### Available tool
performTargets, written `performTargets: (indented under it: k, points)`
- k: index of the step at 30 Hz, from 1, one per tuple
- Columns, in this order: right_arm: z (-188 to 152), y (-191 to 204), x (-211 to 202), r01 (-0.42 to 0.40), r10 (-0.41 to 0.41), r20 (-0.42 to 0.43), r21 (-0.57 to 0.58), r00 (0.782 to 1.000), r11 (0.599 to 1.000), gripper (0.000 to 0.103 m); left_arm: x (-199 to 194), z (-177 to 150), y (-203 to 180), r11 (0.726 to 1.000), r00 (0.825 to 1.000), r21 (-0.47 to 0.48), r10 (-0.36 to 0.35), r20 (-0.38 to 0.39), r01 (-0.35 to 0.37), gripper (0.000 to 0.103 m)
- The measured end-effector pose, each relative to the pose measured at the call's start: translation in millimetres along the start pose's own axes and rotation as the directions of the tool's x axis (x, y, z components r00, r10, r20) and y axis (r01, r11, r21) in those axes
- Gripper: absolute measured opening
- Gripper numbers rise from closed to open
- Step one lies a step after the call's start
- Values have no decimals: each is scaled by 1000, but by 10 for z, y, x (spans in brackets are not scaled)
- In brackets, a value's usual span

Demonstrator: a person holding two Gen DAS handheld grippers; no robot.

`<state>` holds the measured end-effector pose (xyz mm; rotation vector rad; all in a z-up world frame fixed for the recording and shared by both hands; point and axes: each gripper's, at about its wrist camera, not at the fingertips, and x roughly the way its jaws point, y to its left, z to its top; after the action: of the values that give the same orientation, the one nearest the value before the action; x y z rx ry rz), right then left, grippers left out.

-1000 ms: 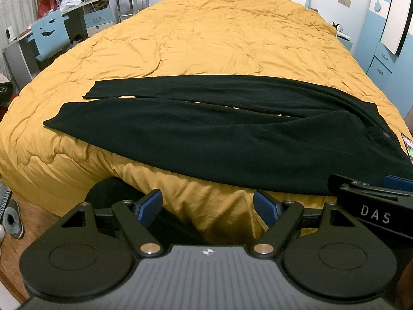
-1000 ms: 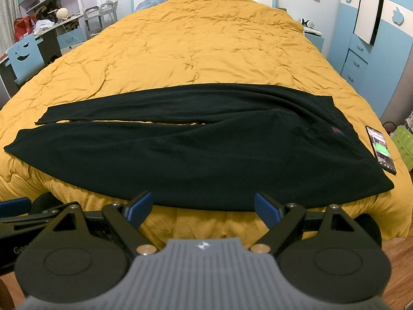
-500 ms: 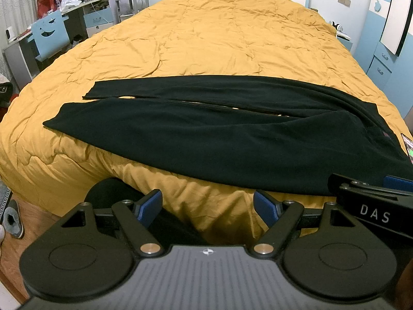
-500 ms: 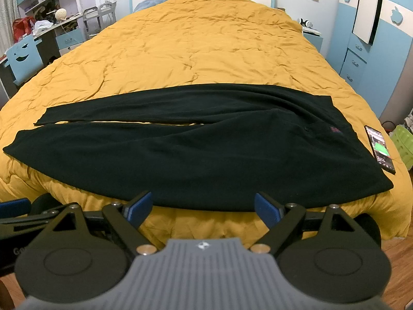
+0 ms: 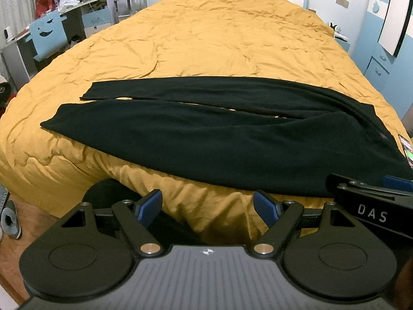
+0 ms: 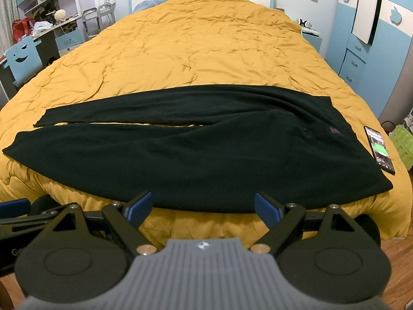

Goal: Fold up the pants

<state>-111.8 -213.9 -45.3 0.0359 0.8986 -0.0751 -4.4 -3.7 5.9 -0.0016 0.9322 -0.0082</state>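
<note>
Black pants (image 5: 219,139) (image 6: 206,152) lie flat across the foot of a bed with a mustard quilt (image 5: 219,38) (image 6: 206,46). The waist is at the right, both legs run to the left with a thin gap between them. My left gripper (image 5: 209,205) is open, held off the bed's near edge below the pants, nothing between its blue pads. My right gripper (image 6: 202,206) is open too, just short of the pants' near hem. The right gripper's body shows at the right edge of the left wrist view.
A phone (image 6: 379,149) with a lit screen lies on the quilt right of the waistband. A desk and blue chair (image 5: 46,36) stand at the left, blue drawers (image 6: 353,64) at the right, a green stool (image 6: 402,144) beside the bed, wooden floor below.
</note>
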Motion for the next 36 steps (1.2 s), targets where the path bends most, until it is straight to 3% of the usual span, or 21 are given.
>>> performTargets:
  k: [6,10,18,23,26,30,36]
  points:
    - [-18,-121,101,-38,41,57,-46,998,998,82,50,116,36,999,998,-2,-53,44,53,94]
    - [-48,-437,309,-32,31,84,8,996,999,82,183,216,195,998,997,-25,-61,56,62,94]
    - [-204,-1434,656,44,-56,66,176,996,983,82,532,325,903,973,997,-220,-53,55,64,94]
    - [-419,-2139,738,58,-84,62,336,995,940,82,755,342,1464,932,998,-362,2,66,22,93]
    - [-545,-2466,734,6,-51,91,437,995,899,82,890,331,1789,884,998,-467,19,54,8,90]
    - [-645,-2708,716,2,-73,117,516,990,856,82,1024,255,2112,808,998,-588,1,62,36,89]
    - [-653,-2955,779,-49,-70,174,600,982,799,75,1156,141,2409,742,996,-668,4,85,54,86]
